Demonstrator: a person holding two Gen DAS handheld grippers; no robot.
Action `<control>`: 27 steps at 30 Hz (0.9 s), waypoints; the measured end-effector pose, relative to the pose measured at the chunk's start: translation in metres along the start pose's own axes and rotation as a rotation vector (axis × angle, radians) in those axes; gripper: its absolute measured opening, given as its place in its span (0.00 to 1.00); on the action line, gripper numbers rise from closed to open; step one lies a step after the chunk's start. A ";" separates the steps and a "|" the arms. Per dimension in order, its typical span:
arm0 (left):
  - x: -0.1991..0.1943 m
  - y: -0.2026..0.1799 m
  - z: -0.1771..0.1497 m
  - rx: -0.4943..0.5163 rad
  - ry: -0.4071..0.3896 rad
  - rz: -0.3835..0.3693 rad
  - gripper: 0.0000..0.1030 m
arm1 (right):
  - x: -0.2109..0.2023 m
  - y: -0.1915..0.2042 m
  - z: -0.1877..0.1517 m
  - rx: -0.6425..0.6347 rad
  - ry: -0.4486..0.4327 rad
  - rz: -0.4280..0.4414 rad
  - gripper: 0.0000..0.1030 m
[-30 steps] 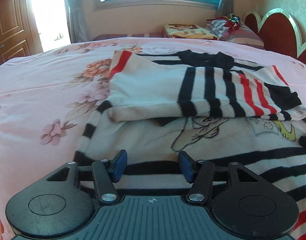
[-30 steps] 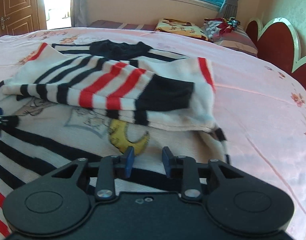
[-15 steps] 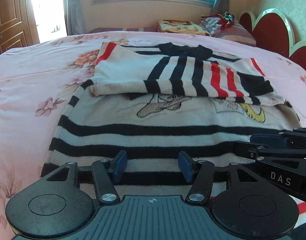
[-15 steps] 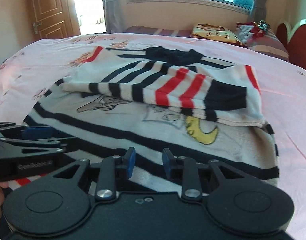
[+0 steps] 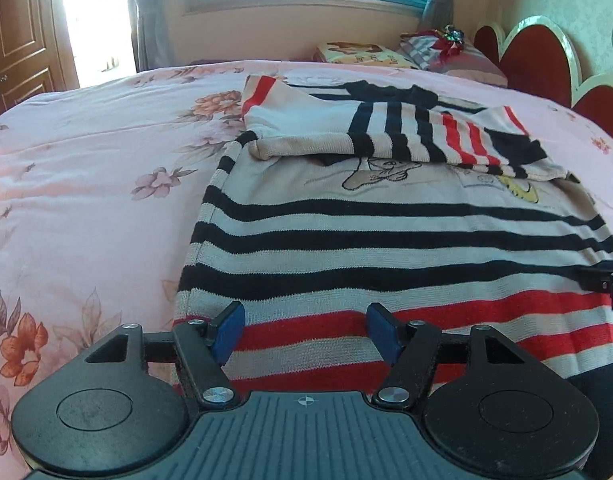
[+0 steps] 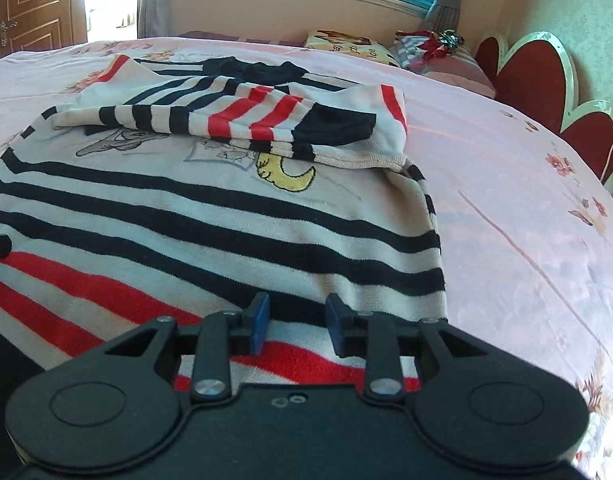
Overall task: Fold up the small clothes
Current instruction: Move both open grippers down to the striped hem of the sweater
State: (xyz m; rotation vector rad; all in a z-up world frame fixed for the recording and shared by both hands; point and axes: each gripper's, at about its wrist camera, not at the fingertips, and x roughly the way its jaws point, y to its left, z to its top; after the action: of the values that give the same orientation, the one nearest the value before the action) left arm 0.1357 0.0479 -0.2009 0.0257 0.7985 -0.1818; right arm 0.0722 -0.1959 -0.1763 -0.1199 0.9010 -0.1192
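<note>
Both grippers, left (image 5: pixel 304 330) and right (image 6: pixel 296 322), jaws open over sweater (image 5: pixel 386 236) hem; shallow bite likely grabs only top layer, skewing the fold.

1 striped sweater (image 5: pixel 386 240), 2 pillows (image 5: pixel 362 53), 1 bed (image 5: pixel 86 152), 2 grippers (image 5: pixel 305 330).

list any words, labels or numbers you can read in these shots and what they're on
No text can be read for certain in either view.
yellow pillow: dark lettering, something like "lo", too small and cut off to read.
striped sweater: cartoon drawings and a yellow moon, no words.
left gripper and right gripper: no readable marking.
</note>
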 end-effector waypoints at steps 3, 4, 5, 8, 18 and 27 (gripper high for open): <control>-0.014 -0.010 -0.001 0.031 -0.035 -0.053 0.65 | -0.017 0.026 -0.001 0.002 -0.019 0.044 0.30; -0.014 -0.015 -0.002 0.049 -0.029 -0.071 0.65 | -0.019 0.033 -0.003 0.003 -0.017 0.055 0.30; -0.014 -0.019 -0.003 0.057 -0.020 -0.084 0.65 | -0.021 0.041 -0.004 0.006 -0.011 0.066 0.30; -0.009 -0.024 -0.009 0.065 0.020 -0.096 0.65 | -0.021 0.055 -0.012 -0.004 0.008 0.058 0.31; -0.015 -0.021 -0.024 0.098 0.029 -0.080 0.65 | -0.036 0.033 -0.038 0.063 0.021 -0.016 0.41; -0.024 -0.023 -0.033 0.126 0.028 -0.061 0.72 | -0.048 0.040 -0.051 0.050 0.010 -0.008 0.57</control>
State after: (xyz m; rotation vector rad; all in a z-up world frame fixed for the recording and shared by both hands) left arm 0.0917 0.0321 -0.2060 0.1235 0.8153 -0.2902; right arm 0.0046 -0.1516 -0.1773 -0.0766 0.9072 -0.1493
